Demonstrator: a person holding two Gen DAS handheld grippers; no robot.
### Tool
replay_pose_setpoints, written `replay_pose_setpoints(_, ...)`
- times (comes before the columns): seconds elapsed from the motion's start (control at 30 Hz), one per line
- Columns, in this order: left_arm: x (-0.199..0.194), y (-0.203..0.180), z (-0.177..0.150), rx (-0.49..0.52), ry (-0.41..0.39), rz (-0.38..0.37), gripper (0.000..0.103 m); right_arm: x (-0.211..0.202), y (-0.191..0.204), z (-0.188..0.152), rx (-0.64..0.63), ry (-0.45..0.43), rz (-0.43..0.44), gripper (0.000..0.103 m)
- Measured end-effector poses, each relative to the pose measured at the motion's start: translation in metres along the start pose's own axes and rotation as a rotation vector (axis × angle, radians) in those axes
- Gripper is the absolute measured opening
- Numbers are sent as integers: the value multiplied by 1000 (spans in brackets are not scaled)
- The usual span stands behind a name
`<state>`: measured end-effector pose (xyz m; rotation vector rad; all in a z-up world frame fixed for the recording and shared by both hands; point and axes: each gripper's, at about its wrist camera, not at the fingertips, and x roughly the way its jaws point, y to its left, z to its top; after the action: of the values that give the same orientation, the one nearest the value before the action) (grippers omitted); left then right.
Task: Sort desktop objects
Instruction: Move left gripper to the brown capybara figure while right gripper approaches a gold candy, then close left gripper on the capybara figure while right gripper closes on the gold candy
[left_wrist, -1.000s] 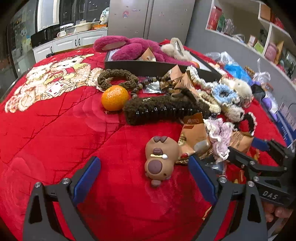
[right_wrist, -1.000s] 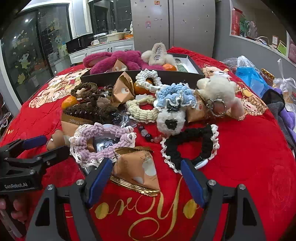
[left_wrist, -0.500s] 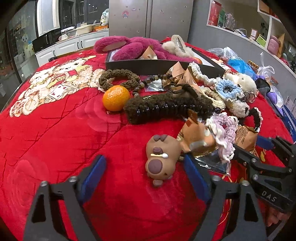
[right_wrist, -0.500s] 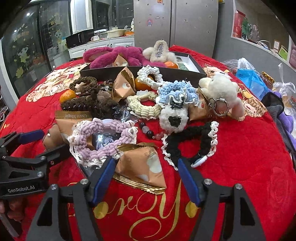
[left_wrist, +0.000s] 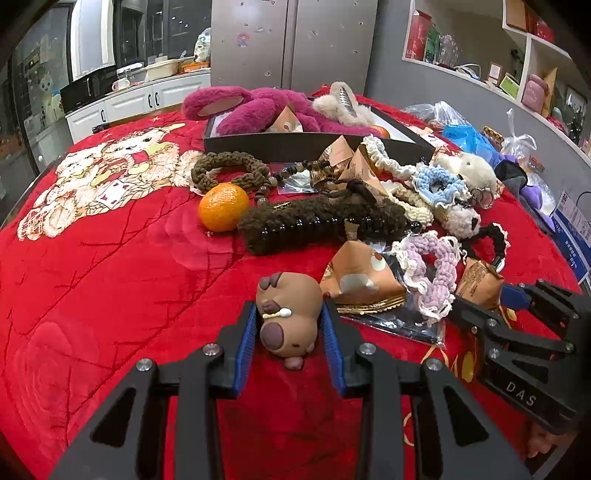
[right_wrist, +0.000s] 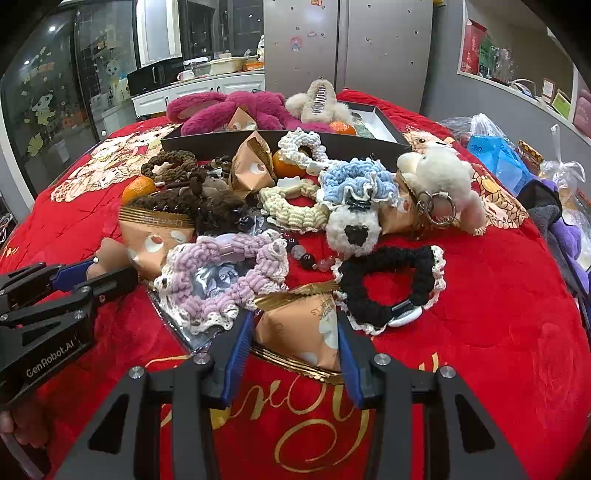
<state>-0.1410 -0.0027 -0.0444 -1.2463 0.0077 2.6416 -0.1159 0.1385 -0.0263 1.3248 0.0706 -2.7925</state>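
On the red surface (left_wrist: 110, 266), left tool (left_wrist: 290, 332) pinching the brown capybara toy (left_wrist: 290, 314), right tool (right_wrist: 295, 332) pinching the orange snack packet (right_wrist: 299, 328): lift each straight up, gently, lest the purple scrunchie (right_wrist: 225, 280) alongside snag, toward the black tray (left_wrist: 314, 147).

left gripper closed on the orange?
No: in the left wrist view the left gripper is shut on the capybara toy, while the orange sits apart on the red cloth.

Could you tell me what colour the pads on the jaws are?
Blue, seen best in the left wrist view, on the left gripper.
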Motion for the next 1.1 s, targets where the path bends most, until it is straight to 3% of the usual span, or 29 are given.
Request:
replay_pose_setpoints(0.43,-23,-4,1,1,-38,8,35,-23,9,12,-9,-35,-10,45)
replay_pose_setpoints(1.1,-94,-16,50,-2,-189,19,35,-86,27,56,-43,-187,-1,45)
